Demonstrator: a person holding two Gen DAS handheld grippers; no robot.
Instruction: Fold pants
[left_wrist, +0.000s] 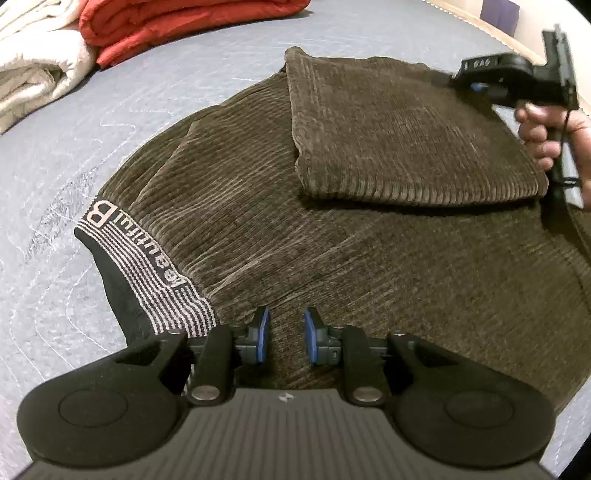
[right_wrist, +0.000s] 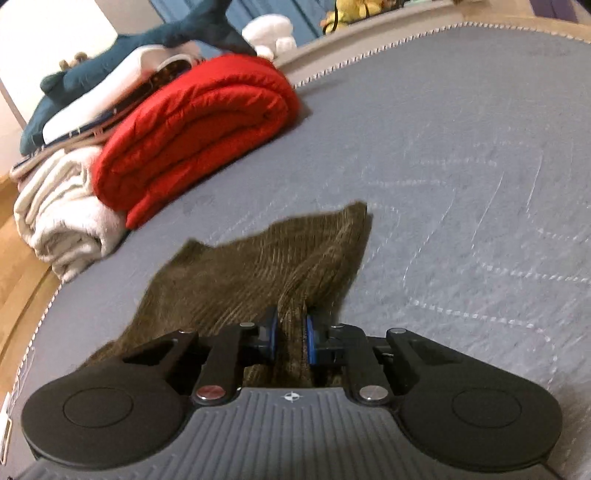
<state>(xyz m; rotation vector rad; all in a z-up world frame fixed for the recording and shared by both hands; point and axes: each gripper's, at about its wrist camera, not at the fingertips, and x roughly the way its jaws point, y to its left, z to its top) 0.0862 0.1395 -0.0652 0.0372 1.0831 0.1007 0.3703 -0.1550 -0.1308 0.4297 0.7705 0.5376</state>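
**Brown pants half folded on the bed**

The bed (left_wrist: 55, 155) is big and grey-blue, with white stitched lines. The brown corduroy pants (left_wrist: 295, 221) lie spread across the middle of it. One leg end is folded back on top of the rest. The striped waistband (left_wrist: 144, 266) with white letters lies on the left.

A red blanket (right_wrist: 199, 140) and a white blanket (right_wrist: 62, 221) sit folded near the bed's far left edge.

The left gripper (left_wrist: 286, 339) points steeply down over the pants, beside the waistband. Its blue fingers (left_wrist: 263, 332) stand a little apart and released, with cloth under them but nothing pinched.

The right gripper (right_wrist: 291, 339) points low and forward. Its fingers (right_wrist: 309, 341) are clenched on a bunched fold of the pants.

Only the left view shows the person's hand (left_wrist: 546, 136) wrapped around the right gripper's handle at the pants' far right side. Only the right view shows soft toys (right_wrist: 269, 33) past the bed's far edge, and the wood floor (right_wrist: 18, 258) on the left.
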